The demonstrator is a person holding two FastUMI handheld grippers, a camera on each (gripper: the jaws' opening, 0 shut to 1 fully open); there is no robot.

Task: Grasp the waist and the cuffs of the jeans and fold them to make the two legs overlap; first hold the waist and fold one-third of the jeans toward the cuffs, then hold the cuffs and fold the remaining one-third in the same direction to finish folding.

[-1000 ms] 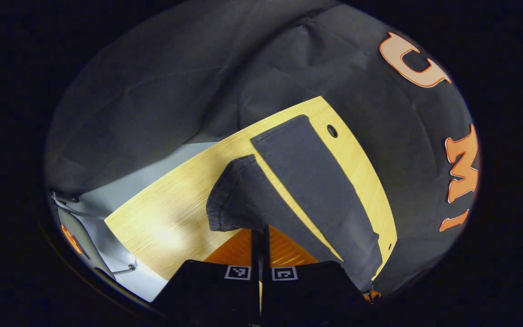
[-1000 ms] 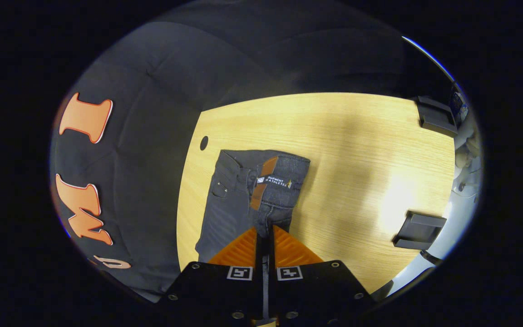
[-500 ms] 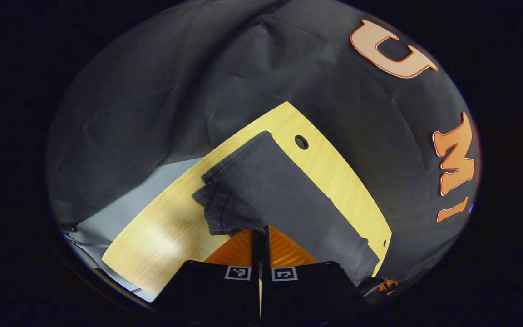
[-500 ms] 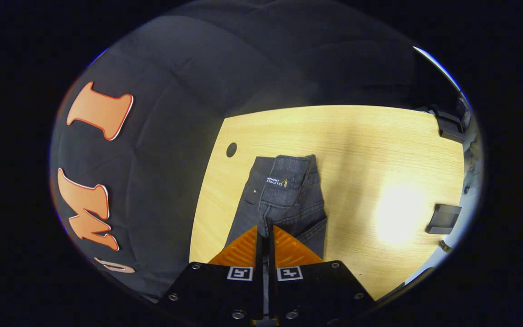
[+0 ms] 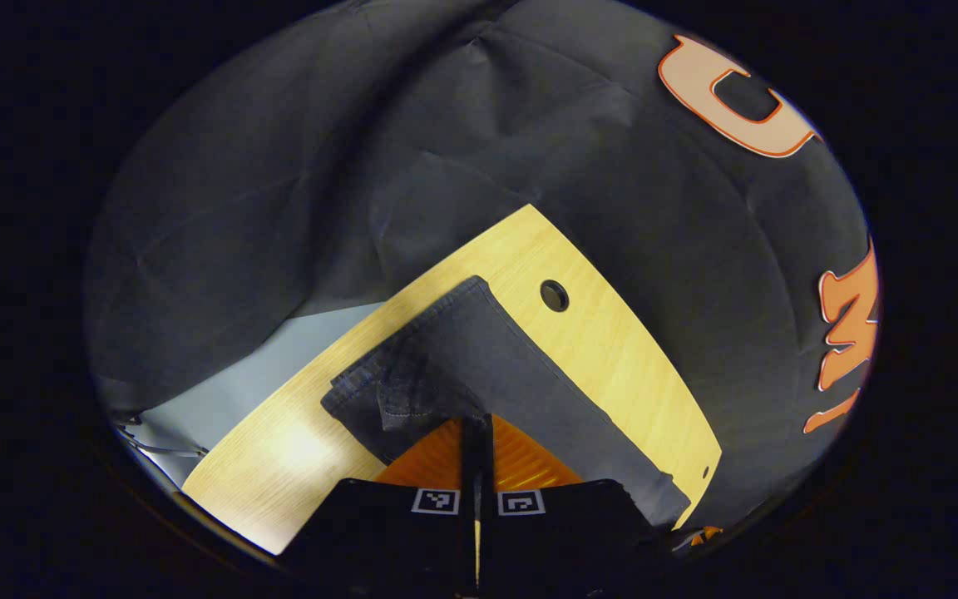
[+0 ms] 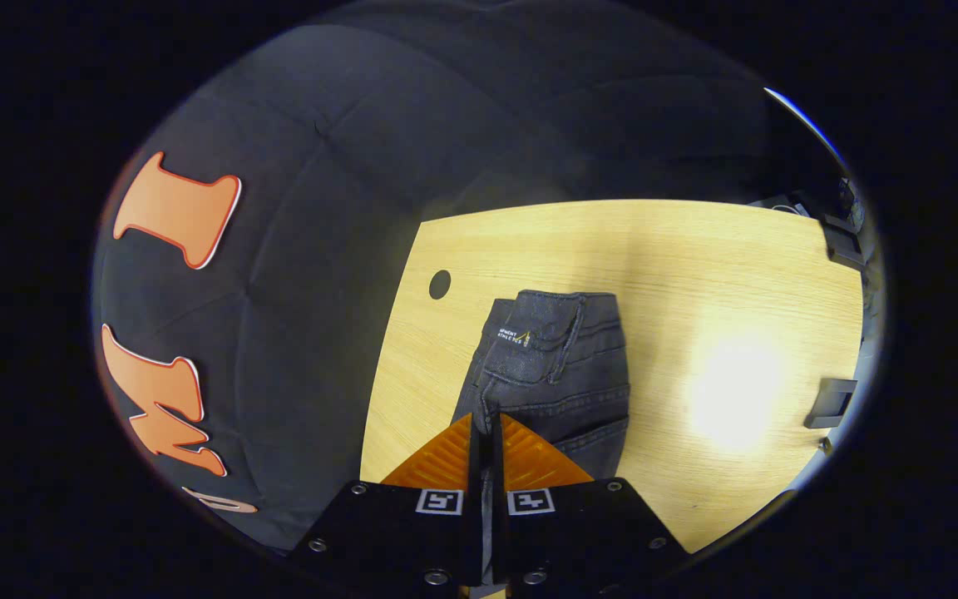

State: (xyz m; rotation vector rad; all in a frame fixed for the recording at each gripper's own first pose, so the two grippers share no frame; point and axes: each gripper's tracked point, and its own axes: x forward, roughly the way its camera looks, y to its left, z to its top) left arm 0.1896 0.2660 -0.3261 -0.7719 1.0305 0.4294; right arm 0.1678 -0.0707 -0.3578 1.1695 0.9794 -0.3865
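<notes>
Fingers of the left gripper [image 5: 476, 426] and right gripper [image 6: 487, 424] stay clenched on the jeans [image 5: 479, 366], whose legs now overlap on the tabletop [image 6: 695, 249], completing the first fold.

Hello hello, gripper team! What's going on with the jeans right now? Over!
Left gripper and right gripper both shut on the dark grey denim jeans. Legs overlapped, lying on the light wooden table. Nothing in the way.

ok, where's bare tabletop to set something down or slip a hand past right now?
Right gripper view: open table between the jeans and the dark bracket at the edge. A narrower strip runs from the jeans to the cable hole. Crowded where both hand-held grippers, left and right, pinch denim.
</notes>
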